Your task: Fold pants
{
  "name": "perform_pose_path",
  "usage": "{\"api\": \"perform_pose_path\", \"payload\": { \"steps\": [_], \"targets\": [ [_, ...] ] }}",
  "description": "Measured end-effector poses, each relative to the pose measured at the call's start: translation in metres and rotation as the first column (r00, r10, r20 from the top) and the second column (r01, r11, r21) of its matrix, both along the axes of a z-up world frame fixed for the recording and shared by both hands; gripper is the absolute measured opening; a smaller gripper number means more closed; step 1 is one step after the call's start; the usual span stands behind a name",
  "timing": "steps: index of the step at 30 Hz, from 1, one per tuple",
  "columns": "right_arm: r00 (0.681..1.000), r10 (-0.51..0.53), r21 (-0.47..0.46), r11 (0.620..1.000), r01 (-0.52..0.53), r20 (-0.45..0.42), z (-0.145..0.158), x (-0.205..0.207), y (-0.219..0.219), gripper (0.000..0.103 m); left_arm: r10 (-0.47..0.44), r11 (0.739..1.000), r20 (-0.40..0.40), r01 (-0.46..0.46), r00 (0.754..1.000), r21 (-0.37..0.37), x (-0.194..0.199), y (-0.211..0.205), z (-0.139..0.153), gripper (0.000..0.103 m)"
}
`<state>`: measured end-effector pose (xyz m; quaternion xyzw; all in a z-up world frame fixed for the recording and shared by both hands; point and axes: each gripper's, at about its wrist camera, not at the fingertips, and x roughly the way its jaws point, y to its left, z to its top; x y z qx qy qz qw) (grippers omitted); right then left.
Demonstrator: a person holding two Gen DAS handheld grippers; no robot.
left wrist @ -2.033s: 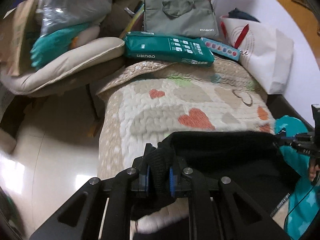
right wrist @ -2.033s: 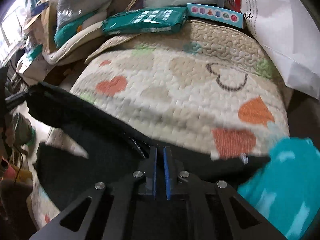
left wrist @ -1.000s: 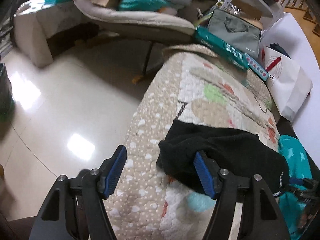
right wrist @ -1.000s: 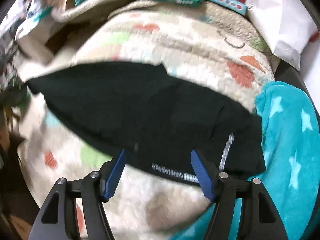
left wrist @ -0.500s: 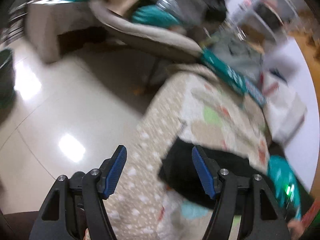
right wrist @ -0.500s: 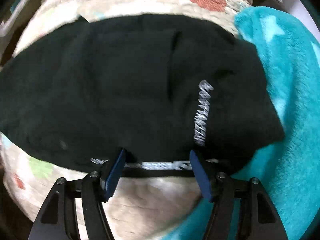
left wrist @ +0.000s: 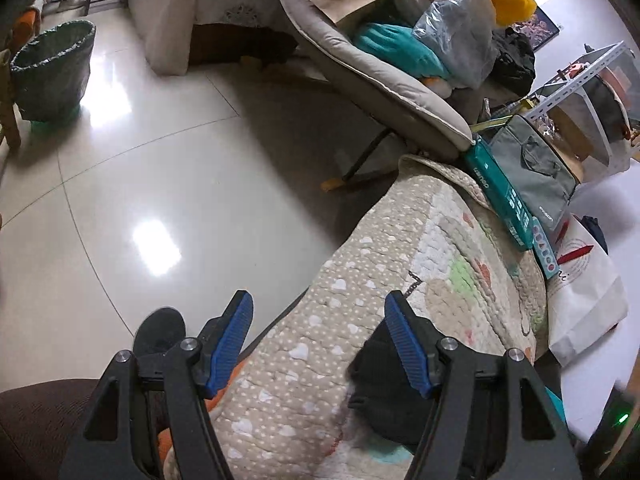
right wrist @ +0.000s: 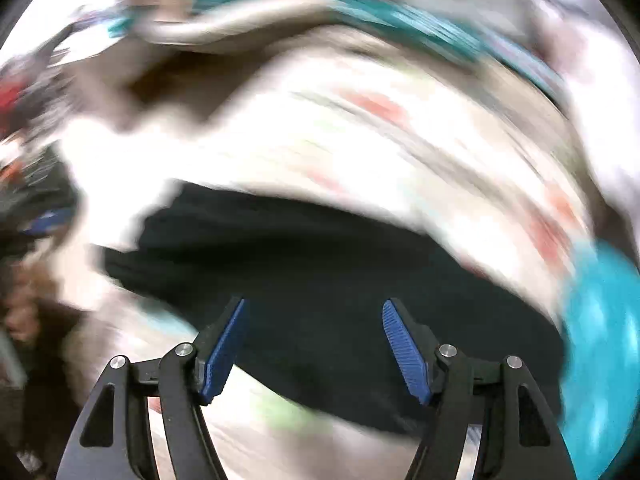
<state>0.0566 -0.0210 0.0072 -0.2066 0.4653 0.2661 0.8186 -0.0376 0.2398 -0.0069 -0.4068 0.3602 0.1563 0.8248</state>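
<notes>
The black pants [right wrist: 328, 280] lie folded in a flat band across the heart-patterned quilt [right wrist: 360, 152]; the right wrist view is heavily blurred. My right gripper [right wrist: 314, 340] is open and empty, just above the pants' near edge. In the left wrist view only a dark end of the pants [left wrist: 376, 392] shows, partly behind the right finger. My left gripper [left wrist: 320, 340] is open and empty, over the quilt's [left wrist: 400, 272] left edge, beside the pants.
A teal blanket [right wrist: 600, 340] lies right of the pants. At the quilt's far end sit a green package [left wrist: 500, 192], a grey bag [left wrist: 536, 176] and a white paper bag [left wrist: 584, 292]. A cluttered lounge chair [left wrist: 380, 76], glossy tile floor [left wrist: 160, 184] and bin [left wrist: 52, 68] are to the left.
Both grippers let go of the pants and opened. The pants now lie folded on the quilt. The left gripper pulled back and left; the right is moving fast, blurring its view.
</notes>
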Motion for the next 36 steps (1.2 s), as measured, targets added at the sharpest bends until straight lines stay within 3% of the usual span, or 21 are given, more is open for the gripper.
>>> {"api": "perform_pose_path", "payload": {
  "steps": [1, 5, 7, 9, 10, 11, 13, 21, 25, 27, 28, 29, 31, 33, 34, 36],
  "targets": [
    [0.996, 0.087, -0.012, 0.996, -0.087, 0.014, -0.007, -0.001, 0.035, 0.072, 0.000, 1.000, 0.000, 0.000, 1.000, 0.003, 0.000, 0.000, 0.000, 0.068],
    [0.965, 0.257, -0.120, 0.961, -0.251, 0.042, -0.044, -0.003, 0.116, 0.058, 0.011, 1.000, -0.002, -0.011, 1.000, -0.007, -0.003, 0.004, -0.002, 0.068],
    [0.952, 0.305, -0.163, 0.940, -0.299, 0.009, -0.064, 0.005, 0.132, 0.056, 0.011, 0.999, -0.006, -0.011, 1.000, -0.033, -0.003, 0.007, -0.005, 0.068],
    [0.940, 0.336, -0.189, 0.921, -0.341, -0.057, -0.080, 0.018, 0.138, 0.038, 0.010, 0.998, -0.009, -0.010, 1.000, -0.068, -0.002, 0.010, -0.009, 0.068],
    [0.937, 0.339, -0.188, 0.918, -0.350, -0.087, -0.084, 0.019, 0.143, 0.012, 0.009, 0.996, -0.008, -0.010, 1.000, -0.084, -0.002, 0.011, -0.010, 0.068],
    [0.937, 0.334, -0.177, 0.921, -0.347, -0.100, -0.087, 0.024, 0.140, 0.005, 0.007, 0.996, -0.006, -0.008, 1.000, -0.094, -0.001, 0.011, -0.011, 0.068],
    [0.944, 0.320, -0.172, 0.928, -0.330, -0.085, -0.082, 0.031, 0.142, 0.002, 0.005, 0.995, -0.007, -0.006, 1.000, -0.101, -0.001, 0.011, -0.011, 0.068],
    [0.976, 0.219, -0.175, 0.960, -0.217, -0.011, -0.077, 0.078, 0.173, 0.002, 0.000, 0.994, -0.017, -0.002, 1.000, -0.108, 0.000, 0.009, -0.014, 0.068],
    [0.992, 0.124, -0.160, 0.979, -0.124, -0.012, -0.074, 0.100, 0.165, 0.009, 0.004, 0.997, -0.046, -0.008, 0.999, -0.078, 0.004, 0.007, -0.016, 0.068],
    [0.998, 0.056, -0.087, 0.994, -0.059, -0.030, -0.061, 0.108, 0.144, 0.035, -0.004, 0.998, -0.057, 0.000, 0.998, -0.069, 0.007, 0.005, -0.018, 0.068],
    [0.999, 0.035, -0.065, 0.997, -0.038, -0.041, -0.057, 0.109, 0.136, 0.067, -0.009, 0.998, -0.060, 0.005, 0.998, -0.067, 0.007, 0.004, -0.018, 0.068],
    [0.998, 0.023, -0.037, 0.999, -0.025, -0.051, -0.052, 0.108, 0.127, 0.082, -0.015, 0.998, -0.063, 0.010, 0.998, -0.068, 0.008, 0.002, -0.019, 0.068],
    [0.996, 0.058, -0.011, 0.998, -0.059, -0.068, -0.045, 0.099, 0.118, 0.080, -0.011, 0.997, -0.063, 0.007, 0.998, -0.075, 0.008, 0.002, -0.019, 0.068],
    [0.983, 0.149, -0.012, 0.988, -0.151, -0.103, -0.047, 0.085, 0.120, 0.072, -0.005, 0.996, -0.059, 0.000, 0.998, -0.089, 0.007, 0.002, -0.019, 0.068],
    [0.975, 0.200, -0.030, 0.979, -0.204, -0.101, -0.050, 0.077, 0.124, 0.065, -0.005, 0.996, -0.058, 0.000, 0.998, -0.093, 0.007, 0.001, -0.019, 0.068],
    [0.955, 0.287, -0.111, 0.949, -0.294, -0.071, -0.064, 0.061, 0.137, 0.062, -0.009, 0.996, -0.060, 0.004, 0.998, -0.090, 0.008, 0.000, -0.019, 0.068]
  ]
}}
